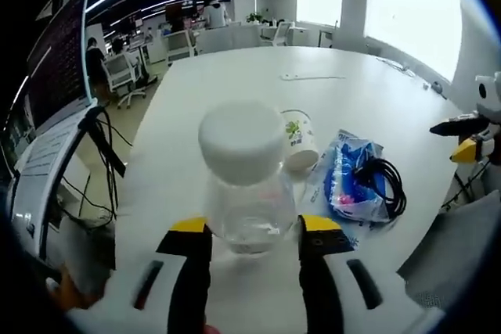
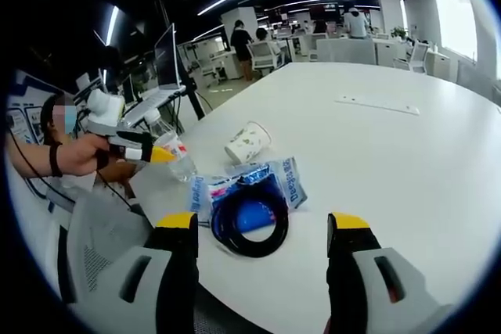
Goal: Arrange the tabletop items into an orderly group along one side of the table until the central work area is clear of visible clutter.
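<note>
— What does the left gripper point(image 1: 255, 234) hold?
— A clear plastic bottle point(image 1: 249, 193) with a round white cap, apparently clamped between its jaws above the white surface point(image 1: 235, 76).
— And the right gripper point(image 2: 262, 228)?
— Jaws wide, hovering over a coiled black cable point(image 2: 249, 222) on a crinkled blue packet point(image 2: 288, 179); a tipped paper cup point(image 2: 247, 142) lies beside.

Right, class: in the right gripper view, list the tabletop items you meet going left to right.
Clear bottle held in the left claw → paper cup lying on its side → blue packet under the black cable coil → flat white strip.
</note>
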Tool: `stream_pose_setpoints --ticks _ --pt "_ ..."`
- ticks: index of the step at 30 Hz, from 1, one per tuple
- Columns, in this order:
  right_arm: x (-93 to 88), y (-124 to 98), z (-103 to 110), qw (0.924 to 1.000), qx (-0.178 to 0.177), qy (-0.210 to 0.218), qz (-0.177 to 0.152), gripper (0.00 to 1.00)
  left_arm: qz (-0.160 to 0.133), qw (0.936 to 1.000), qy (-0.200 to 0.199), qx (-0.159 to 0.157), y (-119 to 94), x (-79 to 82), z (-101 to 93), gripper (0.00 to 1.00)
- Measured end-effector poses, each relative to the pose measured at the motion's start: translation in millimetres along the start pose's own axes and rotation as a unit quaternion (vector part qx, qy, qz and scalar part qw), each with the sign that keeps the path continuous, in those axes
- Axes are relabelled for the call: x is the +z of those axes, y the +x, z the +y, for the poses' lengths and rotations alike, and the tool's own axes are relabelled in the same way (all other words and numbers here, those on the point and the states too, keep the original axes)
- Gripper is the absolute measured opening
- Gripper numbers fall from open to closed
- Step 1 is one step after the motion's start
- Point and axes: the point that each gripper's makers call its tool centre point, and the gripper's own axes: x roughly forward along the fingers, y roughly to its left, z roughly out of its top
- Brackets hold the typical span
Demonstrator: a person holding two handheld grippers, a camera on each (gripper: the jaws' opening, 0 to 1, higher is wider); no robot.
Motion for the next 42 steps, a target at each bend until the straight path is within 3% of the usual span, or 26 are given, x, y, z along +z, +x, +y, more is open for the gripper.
stream_pose_setpoints --ticks 8,12,14,18,30,42 --pt "-2.3 1.4 1.6 1.0000 0.002 0.002 0.001 0.66 -0.004 0.9995 0.023 -0.019 -3.7 1.5 5.7 0.45" --pt "-3.0 -0.7 1.8 1.0000 0.001 0.001 0.002 0.66 -0.001 0.9993 0.023 -0.031 -3.1 0.9 7.6 0.42" --pt "-2.9 -1.1 1.1 1.0000 0.000 0.002 0.002 0.66 -0.001 0.9986 0.036 -0.038 -3.5 1.2 3.9 0.36" --pt "-1.7 -2.3 -1.1 1.0000 -0.003 0.003 0.001 0.66 -0.003 0.9985 0.040 -0.036 -3.4 1.7 3.3 0.36" --pt "-1.0 0.3 -1.3 1.0000 -0.002 0.003 0.004 0.66 -0.005 0.9995 0.029 -0.011 2.3 6.5 6.8 0.35" --pt "-4.9 1.7 -1.1 1.0000 0.001 0.005 0.009 0.65 -0.001 0.9997 0.005 0.023 22.4 25.5 18.1 0.35"
